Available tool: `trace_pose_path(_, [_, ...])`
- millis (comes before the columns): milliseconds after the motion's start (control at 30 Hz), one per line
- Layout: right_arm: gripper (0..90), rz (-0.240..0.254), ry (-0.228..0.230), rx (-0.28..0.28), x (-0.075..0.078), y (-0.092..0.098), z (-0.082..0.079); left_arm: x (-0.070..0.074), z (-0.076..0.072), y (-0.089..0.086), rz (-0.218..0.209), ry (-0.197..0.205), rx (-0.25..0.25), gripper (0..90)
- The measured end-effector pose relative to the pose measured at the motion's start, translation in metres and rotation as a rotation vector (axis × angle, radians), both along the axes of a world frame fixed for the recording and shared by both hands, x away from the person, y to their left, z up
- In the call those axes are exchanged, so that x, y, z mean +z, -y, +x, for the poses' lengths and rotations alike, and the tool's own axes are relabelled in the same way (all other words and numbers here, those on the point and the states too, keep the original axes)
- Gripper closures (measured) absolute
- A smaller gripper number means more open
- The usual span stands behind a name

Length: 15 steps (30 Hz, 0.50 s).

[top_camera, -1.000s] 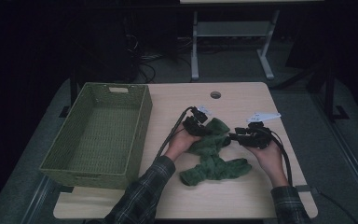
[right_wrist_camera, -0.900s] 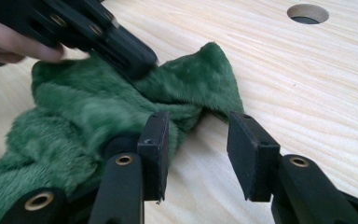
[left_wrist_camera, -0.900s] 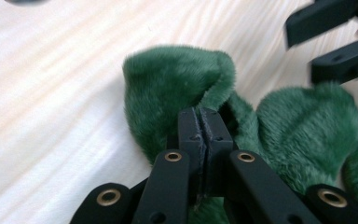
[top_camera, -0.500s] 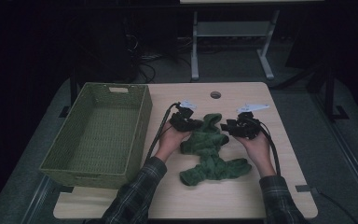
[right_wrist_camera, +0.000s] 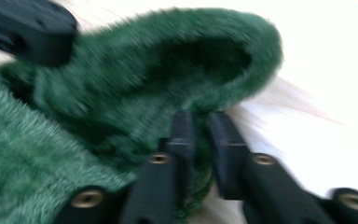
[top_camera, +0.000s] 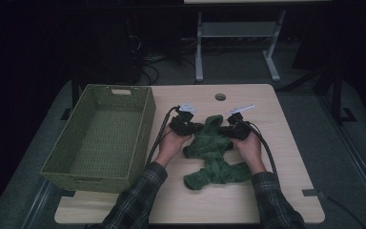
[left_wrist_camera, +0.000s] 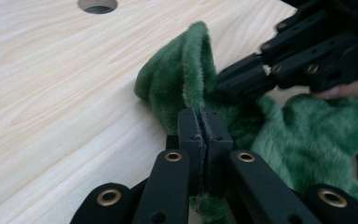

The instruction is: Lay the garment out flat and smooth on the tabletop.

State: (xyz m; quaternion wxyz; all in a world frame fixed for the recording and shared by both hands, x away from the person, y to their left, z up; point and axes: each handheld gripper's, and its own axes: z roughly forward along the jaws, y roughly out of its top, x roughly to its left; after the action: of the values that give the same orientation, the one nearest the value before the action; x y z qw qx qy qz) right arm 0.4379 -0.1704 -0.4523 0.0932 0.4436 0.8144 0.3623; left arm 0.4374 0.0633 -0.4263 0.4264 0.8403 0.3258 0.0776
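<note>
- Right of the woven green basket [top_camera: 100, 138], high view: a fuzzy green cloth [top_camera: 214, 155] lies on the wooden table [top_camera: 290, 157], the left gripper [top_camera: 187, 125] and right gripper [top_camera: 233, 131] flanking its top.
- Left gripper view: jaws clenched on a cloth fold [left_wrist_camera: 191, 74].
- Right gripper view: jaws, just closing, pinch the cloth edge [right_wrist_camera: 200, 154].

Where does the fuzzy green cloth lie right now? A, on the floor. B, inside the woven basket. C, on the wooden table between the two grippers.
C: the fuzzy green cloth lies on the light wooden table, right of the green woven basket, between the left gripper and the right gripper.
</note>
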Motion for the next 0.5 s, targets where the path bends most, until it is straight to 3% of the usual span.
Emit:
trace_pose_path(133, [87.3, -0.024, 0.033, -0.012, 0.008, 0.012, -0.005, 0.000, 0.000, -0.006, 0.009, 0.019, 0.035, 88.5])
trace_pose_path(267, [87.5, -0.011, 0.080, -0.037, 0.018, 0.031, -0.013, -0.003, 0.002, -0.010, 0.026, 0.042, 0.062, 88.6])
trace_pose_path(500, [87.9, 0.011, 0.056, -0.075, 0.001, 0.054, -0.016, -0.020, 0.005, -0.008, 0.058, 0.035, 0.086, 88.8])
